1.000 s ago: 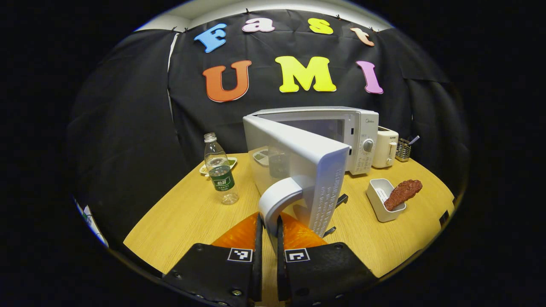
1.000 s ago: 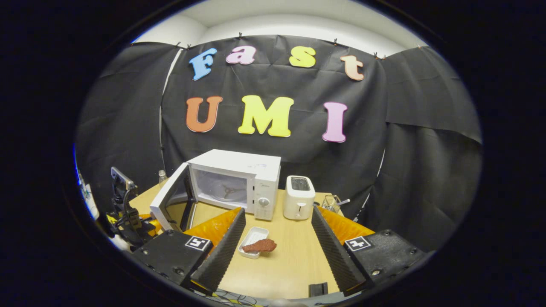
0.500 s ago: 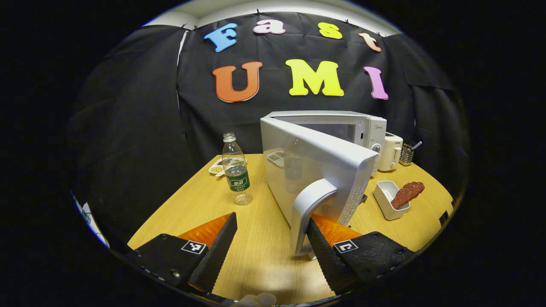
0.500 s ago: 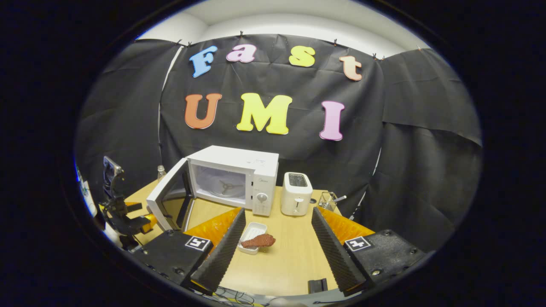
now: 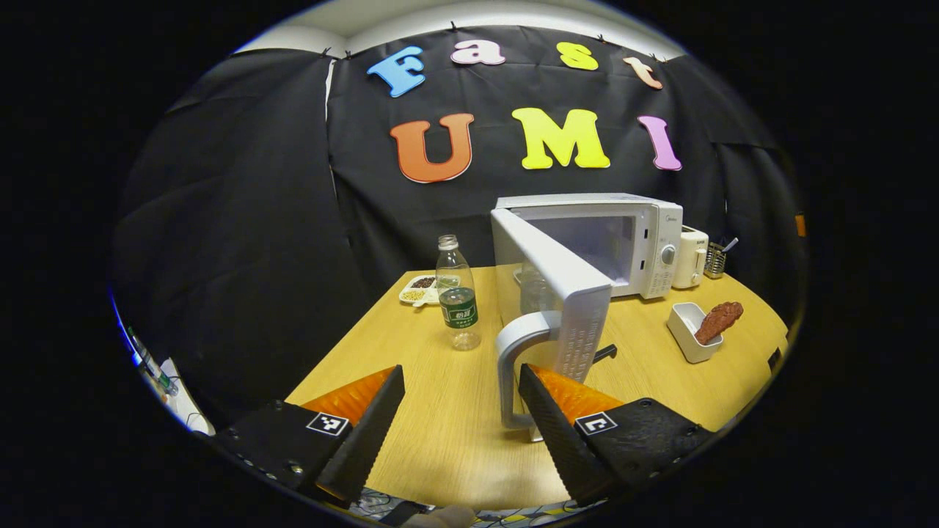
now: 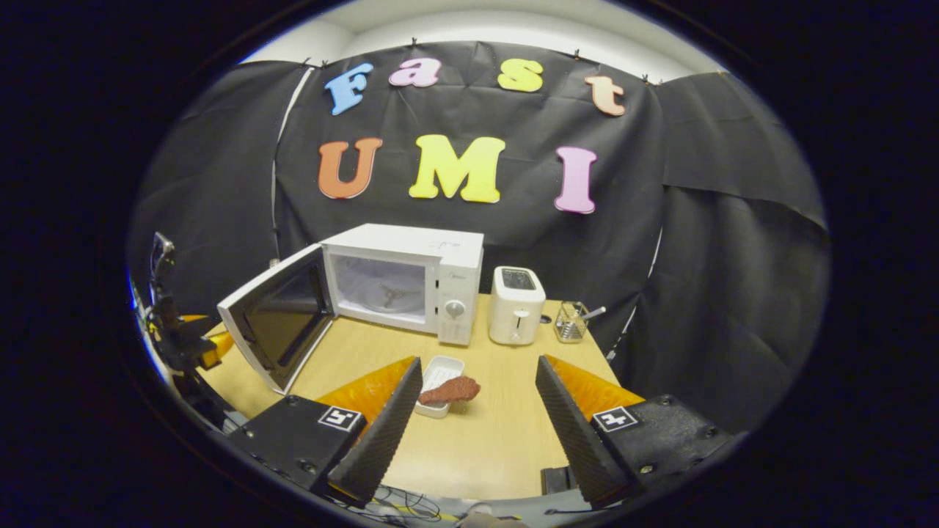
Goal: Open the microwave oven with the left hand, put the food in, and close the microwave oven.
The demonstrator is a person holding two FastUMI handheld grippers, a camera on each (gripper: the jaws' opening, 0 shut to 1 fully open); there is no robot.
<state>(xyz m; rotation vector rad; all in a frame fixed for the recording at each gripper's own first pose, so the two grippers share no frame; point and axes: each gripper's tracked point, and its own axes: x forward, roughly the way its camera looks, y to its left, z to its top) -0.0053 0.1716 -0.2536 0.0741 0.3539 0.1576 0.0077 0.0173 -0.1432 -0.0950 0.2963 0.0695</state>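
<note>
The white microwave [image 5: 631, 227] stands at the back of the table, its door [image 5: 554, 282] swung wide open. My left gripper [image 5: 461, 375] is open, and the door's handle [image 5: 508, 367] stands just ahead of one finger without being held. A brown piece of food [image 5: 719, 320] lies across a small white dish [image 5: 686, 334] to the right. In the right gripper view the cavity [image 6: 381, 287] is bare. My right gripper [image 6: 477, 365] hangs open above the food [image 6: 451, 389] and dish [image 6: 438, 370]. The left gripper [image 6: 209, 343] is at the far left, beside the door [image 6: 275, 326].
A water bottle [image 5: 456, 304] and a small plate of beans [image 5: 419, 290] stand left of the door. A white toaster [image 6: 517, 315] and a wire utensil holder [image 6: 571, 323] sit right of the microwave. The wooden table [image 6: 484, 440] has bare room around the dish.
My left gripper let go of the door handle, opened and drew back. The door swung wider. The right gripper's view shifted a little, so the table sits higher in it.
</note>
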